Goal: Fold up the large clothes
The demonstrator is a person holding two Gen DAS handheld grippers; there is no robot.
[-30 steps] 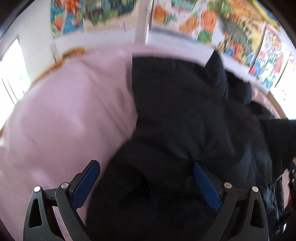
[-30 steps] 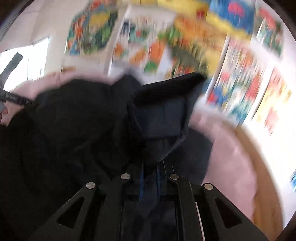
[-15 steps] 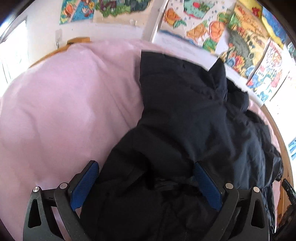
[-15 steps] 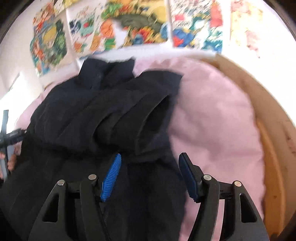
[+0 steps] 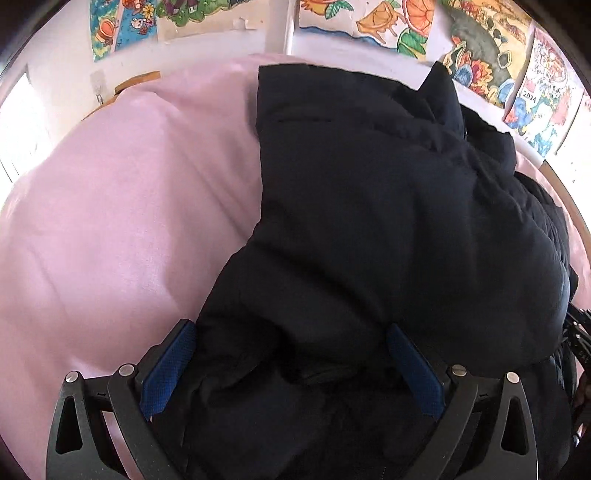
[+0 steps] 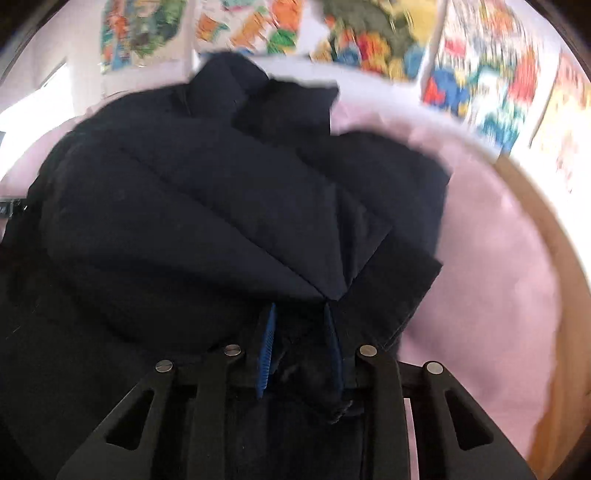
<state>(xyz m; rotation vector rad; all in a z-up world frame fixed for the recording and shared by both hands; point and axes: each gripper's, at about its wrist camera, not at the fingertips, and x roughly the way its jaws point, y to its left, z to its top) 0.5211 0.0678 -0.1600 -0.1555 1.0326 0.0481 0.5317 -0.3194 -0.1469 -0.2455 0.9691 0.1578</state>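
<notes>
Right gripper (image 6: 301, 345), jaws just closing, pinches fold of dark padded jacket (image 6: 192, 221). Left gripper (image 5: 291, 363) spread wide over jacket hem, pads clear. Jacket lies bunched on pink bedsheet (image 5: 122, 206); colourful posters (image 5: 388, 22) behind.

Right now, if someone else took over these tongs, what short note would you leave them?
Left tongs: open, hovering over the near edge of the dark jacket, gripping nothing.
Right tongs: just closed, pinching a bunch of jacket cloth.
Jacket: lying in a puffy heap on the pink bedsheet, one part already laid over the rest.
Left to do: finish the folds, flatten the bundle.
</notes>
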